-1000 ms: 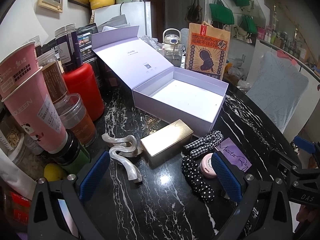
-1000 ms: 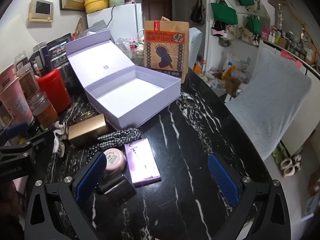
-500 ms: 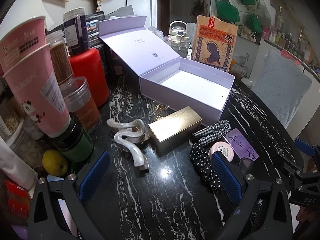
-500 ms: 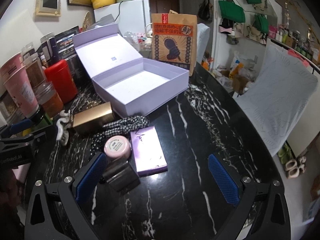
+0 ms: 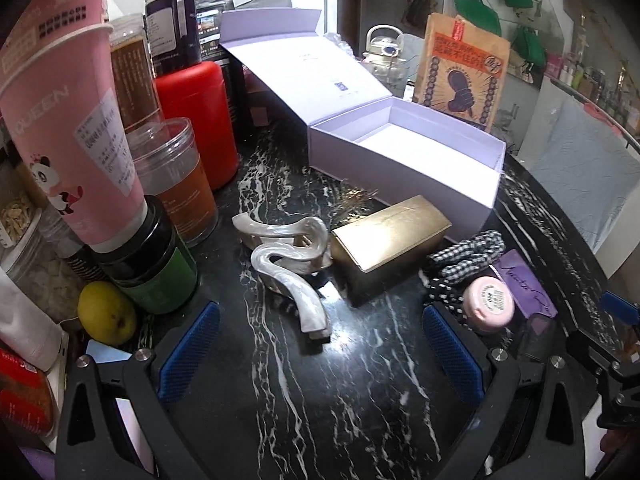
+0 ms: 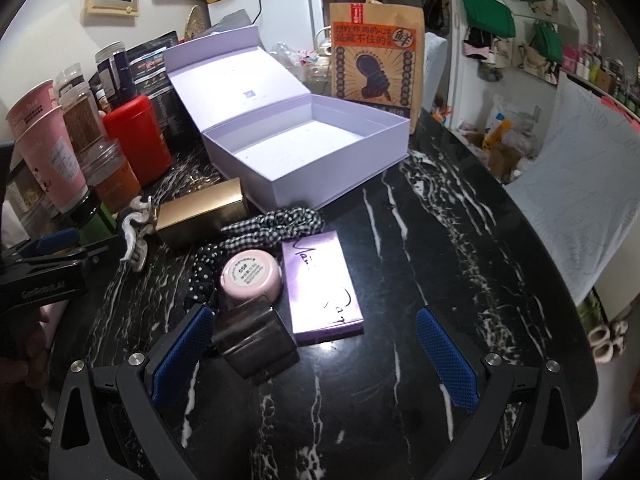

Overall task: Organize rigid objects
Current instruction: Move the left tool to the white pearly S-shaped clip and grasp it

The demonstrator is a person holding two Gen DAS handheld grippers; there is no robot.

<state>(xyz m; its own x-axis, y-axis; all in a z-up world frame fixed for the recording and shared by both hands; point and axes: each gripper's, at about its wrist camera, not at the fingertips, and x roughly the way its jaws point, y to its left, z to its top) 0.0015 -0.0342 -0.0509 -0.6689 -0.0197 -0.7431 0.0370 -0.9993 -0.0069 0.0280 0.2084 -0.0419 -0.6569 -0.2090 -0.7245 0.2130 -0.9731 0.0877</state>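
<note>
We have brought our left tool (image 5: 320,344) lower and closer over the last second, so the pearly white curved hair claw (image 5: 292,268) now lies just ahead of its gaping blue pads. Our right tool (image 6: 316,340) also stands wide open and empty, with the dark smoky hair claw (image 6: 256,340) just beside its left pad. The shiny gold rectangular box (image 5: 390,240), round pink compact (image 6: 251,272) and flat purple palette (image 6: 322,284) sit on the black marble counter (image 6: 440,240). The open lavender gift box (image 6: 308,152) holds nothing, so no sorting is done; the white claw looks first.

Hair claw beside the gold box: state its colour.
Pearly white hair claw, glossy and marbled; the left wrist view shows it best.
</note>
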